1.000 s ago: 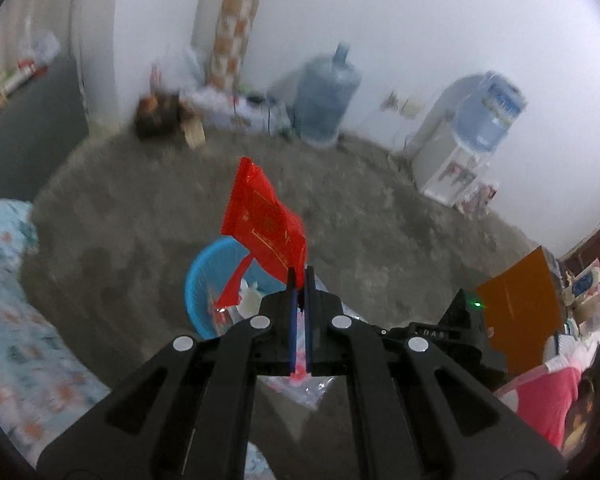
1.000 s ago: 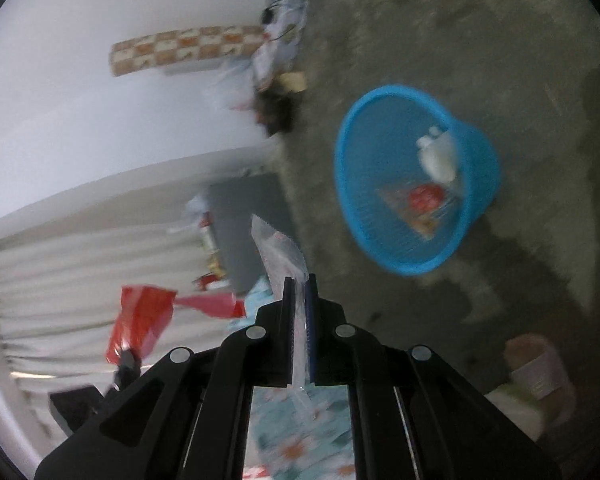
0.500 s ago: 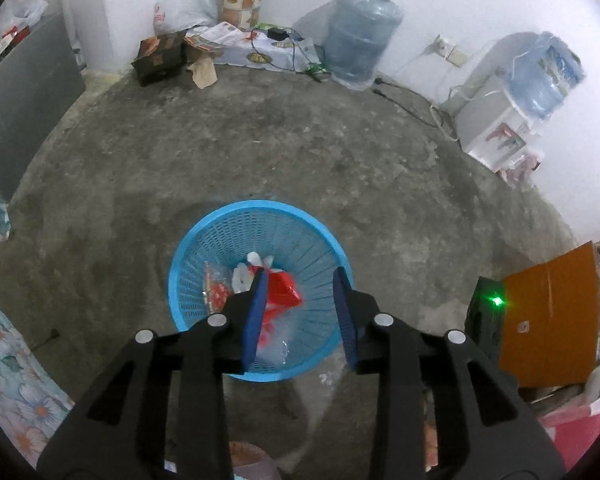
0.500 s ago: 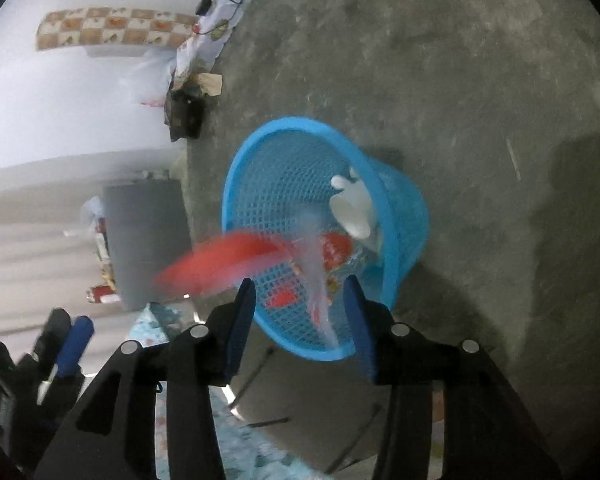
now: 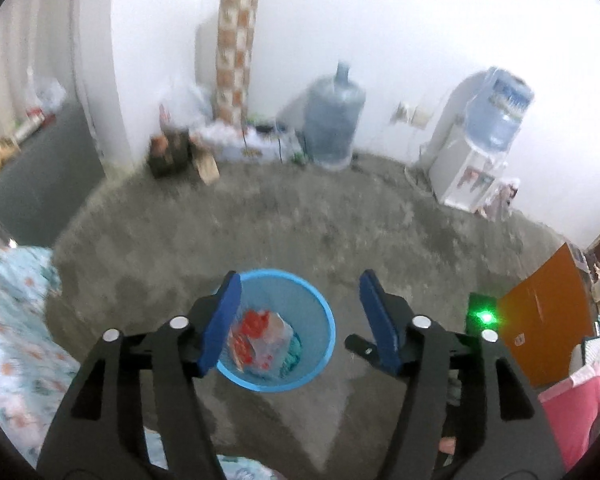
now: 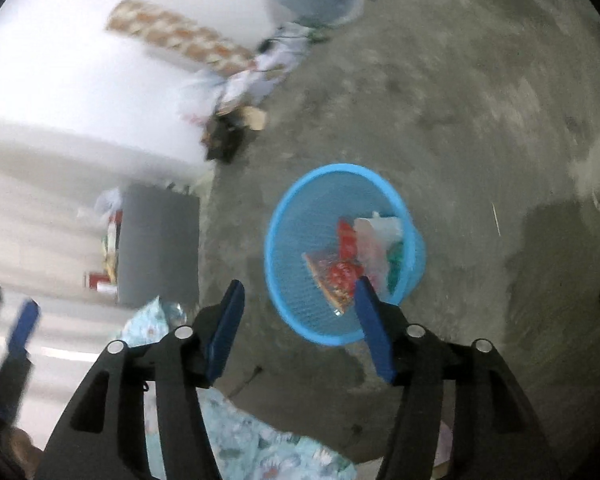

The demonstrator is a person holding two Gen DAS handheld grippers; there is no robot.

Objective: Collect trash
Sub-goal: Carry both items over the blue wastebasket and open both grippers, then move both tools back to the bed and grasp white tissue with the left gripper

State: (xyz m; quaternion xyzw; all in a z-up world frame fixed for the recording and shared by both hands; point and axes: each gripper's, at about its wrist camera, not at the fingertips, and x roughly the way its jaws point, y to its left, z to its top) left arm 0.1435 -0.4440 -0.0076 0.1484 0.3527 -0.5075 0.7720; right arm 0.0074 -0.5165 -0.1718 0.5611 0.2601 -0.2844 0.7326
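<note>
A blue mesh basket [image 5: 327,322] stands on the concrete floor, below and just ahead of both grippers. Inside it lie a red wrapper [image 5: 253,322] and a clear plastic bag [image 5: 278,338] on top of other trash. My left gripper [image 5: 302,320] hangs above the basket, its jaws opening with nothing between them. In the right wrist view the basket [image 6: 274,252] holds the red wrapper [image 6: 345,258] and the clear bag [image 6: 374,236]. My right gripper [image 6: 300,332] is also above it, jaws opening and empty. The left gripper's blue finger [image 6: 22,328] shows blurred at that view's left edge.
A floral bedsheet [image 5: 12,320] lies at the near left. A water jug [image 5: 334,128], a dispenser [image 5: 480,152], a checkered roll [image 5: 236,52] and boxes [image 5: 168,152] line the far wall. An orange board [image 5: 544,320] stands at right, a grey cabinet [image 6: 160,244] at left.
Both grippers went from shut to open. The red wrapper left the left jaws and the clear bag left the right jaws; both now lie in the basket. Both hands rose.
</note>
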